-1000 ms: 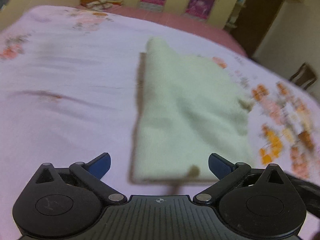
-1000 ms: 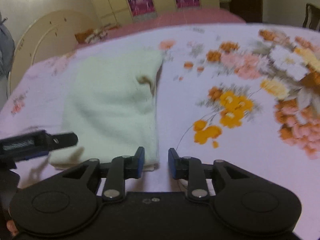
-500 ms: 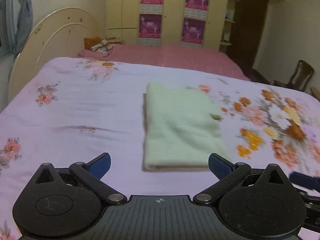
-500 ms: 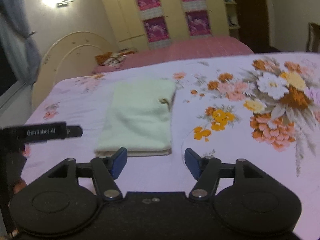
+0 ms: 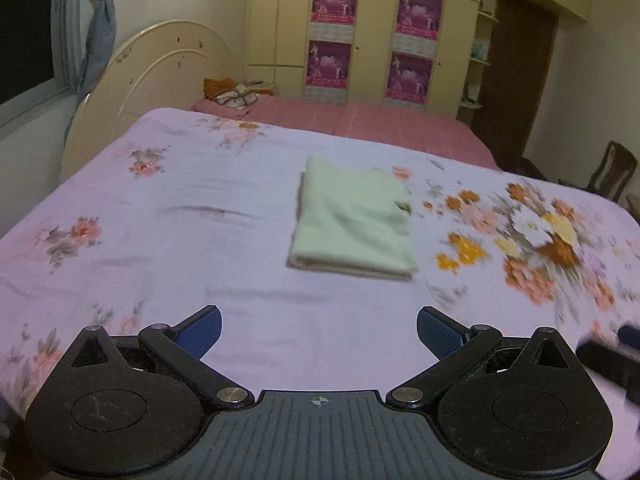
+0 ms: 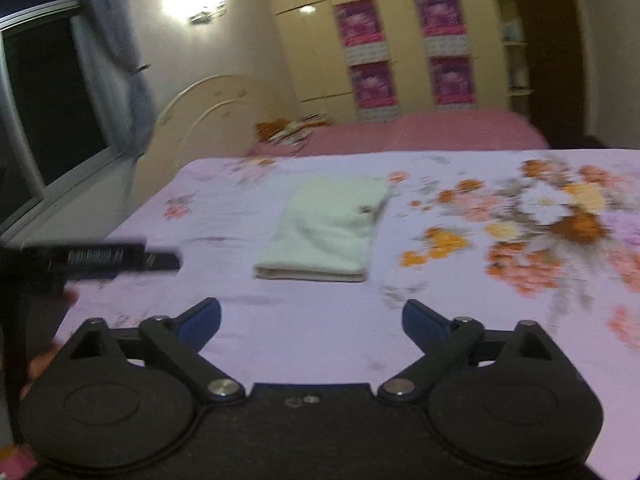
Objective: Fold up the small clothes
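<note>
A pale green garment [image 5: 354,220] lies folded into a neat rectangle on the lilac flowered bedspread [image 5: 180,240], well ahead of both grippers. My left gripper [image 5: 319,334] is open above the sheet, nothing between its blue pads. In the right wrist view the same folded garment [image 6: 326,230] lies ahead and slightly left. My right gripper [image 6: 311,322] has its jaws opening wide, with only bare sheet between them. The left gripper's body [image 6: 100,260] shows at the left edge of that view.
A cream headboard [image 5: 152,76] stands at the far left, with a pink bed [image 5: 380,124] and a small pile of cloth [image 5: 236,94] behind. Wardrobes with pink posters [image 5: 372,40] line the back wall. A wooden chair [image 5: 612,172] is at the right.
Both grippers have pulled back and up from the folded garment, which now looks smaller and farther off. The right gripper's jaws went from nearly shut to wide apart.
</note>
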Action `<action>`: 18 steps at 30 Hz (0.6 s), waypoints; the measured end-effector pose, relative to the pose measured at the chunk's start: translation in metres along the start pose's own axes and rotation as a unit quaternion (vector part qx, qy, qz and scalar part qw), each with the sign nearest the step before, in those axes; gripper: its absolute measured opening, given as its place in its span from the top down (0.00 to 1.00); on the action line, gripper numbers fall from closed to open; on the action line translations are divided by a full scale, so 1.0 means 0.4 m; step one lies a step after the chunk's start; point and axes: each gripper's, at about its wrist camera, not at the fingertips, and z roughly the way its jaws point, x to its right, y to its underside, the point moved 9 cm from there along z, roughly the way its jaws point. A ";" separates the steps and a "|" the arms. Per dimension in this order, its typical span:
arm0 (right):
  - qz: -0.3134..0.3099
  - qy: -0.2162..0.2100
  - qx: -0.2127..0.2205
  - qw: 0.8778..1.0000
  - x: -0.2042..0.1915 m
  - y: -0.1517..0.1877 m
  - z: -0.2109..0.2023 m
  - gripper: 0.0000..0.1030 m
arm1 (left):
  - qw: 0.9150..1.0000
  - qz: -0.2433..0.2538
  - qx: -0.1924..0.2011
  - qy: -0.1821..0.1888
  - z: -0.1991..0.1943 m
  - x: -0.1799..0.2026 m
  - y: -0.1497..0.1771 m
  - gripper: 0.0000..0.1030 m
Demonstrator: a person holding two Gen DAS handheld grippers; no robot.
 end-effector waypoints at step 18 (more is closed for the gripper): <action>0.001 0.029 0.044 0.999 0.004 0.009 -0.183 0.01 | 1.000 -0.006 0.014 -0.023 -0.216 0.034 0.097 0.00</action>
